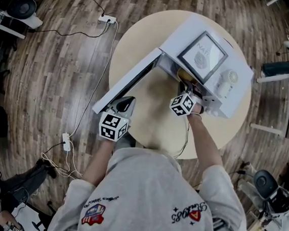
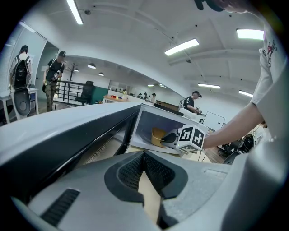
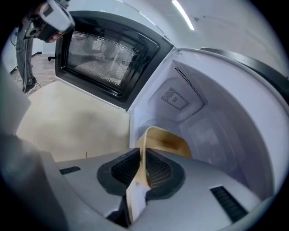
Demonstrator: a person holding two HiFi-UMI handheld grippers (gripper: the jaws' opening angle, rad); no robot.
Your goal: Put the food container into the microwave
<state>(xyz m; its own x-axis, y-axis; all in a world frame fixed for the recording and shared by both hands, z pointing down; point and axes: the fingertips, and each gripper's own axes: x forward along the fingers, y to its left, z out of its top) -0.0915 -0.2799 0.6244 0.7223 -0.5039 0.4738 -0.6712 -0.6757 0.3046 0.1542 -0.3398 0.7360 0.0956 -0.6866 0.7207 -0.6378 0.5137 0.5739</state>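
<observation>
At the microwave's mouth, my right gripper is clamped on the container, pinching its thin tan wall edge-on. My left gripper is closed on nothing, just beside the door, which stands wide open over the table. I can't tell whether it touches the door.

To do this step well, I judge I should carry the tub deeper and keep it level, since a grip on one wall invites tipping. I would let it settle flat on the cavity floor, then part the jaws and back straight out without snagging the rim.

The near wall sits between my right pads, and the tub's body juts ahead of the tips — already past the sill and inside the cavity. The back wall lies beyond it. Whether the tub rests on the floor or hangs just above it, I can't tell.
</observation>
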